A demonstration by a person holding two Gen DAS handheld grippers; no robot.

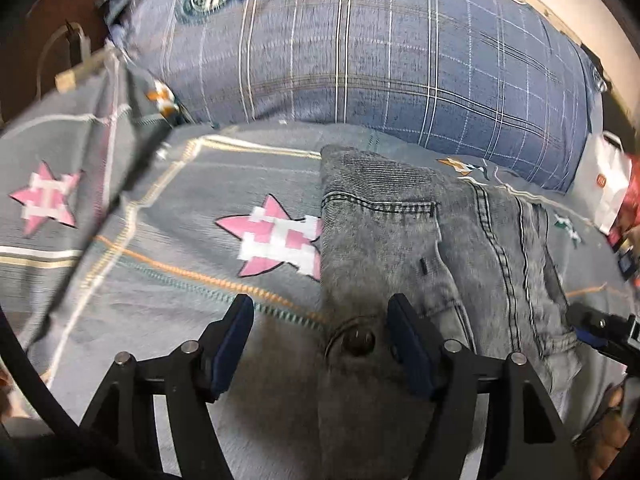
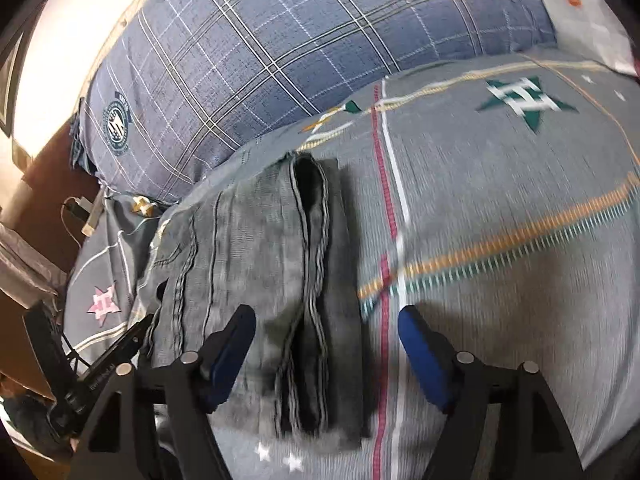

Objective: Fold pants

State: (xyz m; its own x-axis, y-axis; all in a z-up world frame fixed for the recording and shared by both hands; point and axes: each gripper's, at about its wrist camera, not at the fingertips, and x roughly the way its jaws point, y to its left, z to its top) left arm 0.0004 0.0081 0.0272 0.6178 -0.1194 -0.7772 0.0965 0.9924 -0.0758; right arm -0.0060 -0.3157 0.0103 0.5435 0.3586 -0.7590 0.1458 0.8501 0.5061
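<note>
Grey washed jeans (image 1: 404, 248) lie folded in a compact stack on the bed. In the left wrist view the waistband end with its metal button (image 1: 357, 340) lies between the open jaws of my left gripper (image 1: 320, 320), which holds nothing. In the right wrist view the jeans (image 2: 272, 264) show the stacked leg hems at the near edge. My right gripper (image 2: 326, 328) is open over that hem end and holds nothing. The right gripper also shows at the right edge of the left wrist view (image 1: 600, 328).
The bed has a grey cover (image 2: 500, 184) with pink and green star prints. A big blue plaid pillow (image 1: 380, 52) lies behind the jeans. A white bag (image 1: 608, 184) stands at the right. A cable and charger (image 2: 86, 216) hang by the brown headboard at left.
</note>
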